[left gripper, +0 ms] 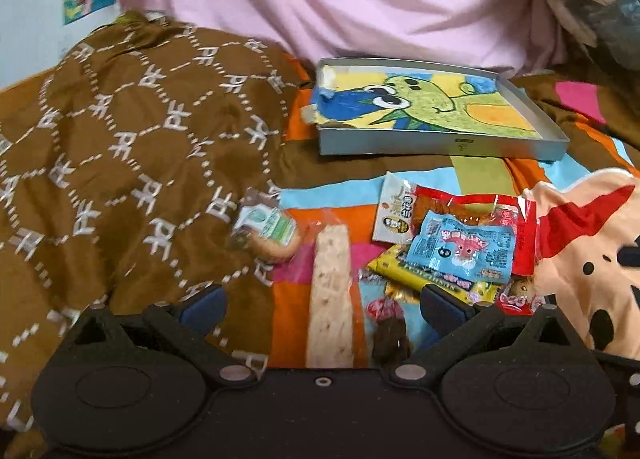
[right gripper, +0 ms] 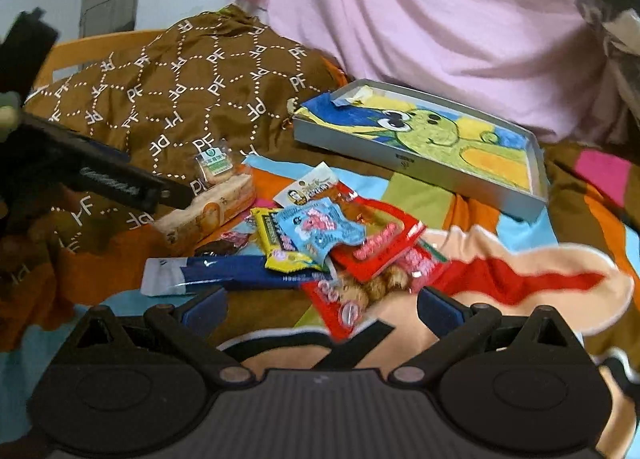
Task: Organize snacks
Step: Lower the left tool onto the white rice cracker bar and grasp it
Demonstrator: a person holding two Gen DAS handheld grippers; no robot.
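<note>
Task barely begun: tray [right gripper: 400, 163] on the bed holding only a drawing, snack packets [right gripper: 320, 243] heaped loose just in front of tray, left hand-held gripper [left gripper: 322, 305] and right hand-held gripper [right gripper: 320, 305] both spread, gripping nothing.

**Matte black grippers with blue finger pads**

The left matte black plastic gripper [left gripper: 322, 305] has two round domed housings, silver rivet pins at the linkage pivots and a small screw hole midway between the housings. Its fingers [left gripper: 204, 303] carry dark blue pads. The right matte black plastic gripper [right gripper: 320, 305] matches, with a ribbed grey panel between its housings and blue-padded fingers [right gripper: 438, 307].
</note>
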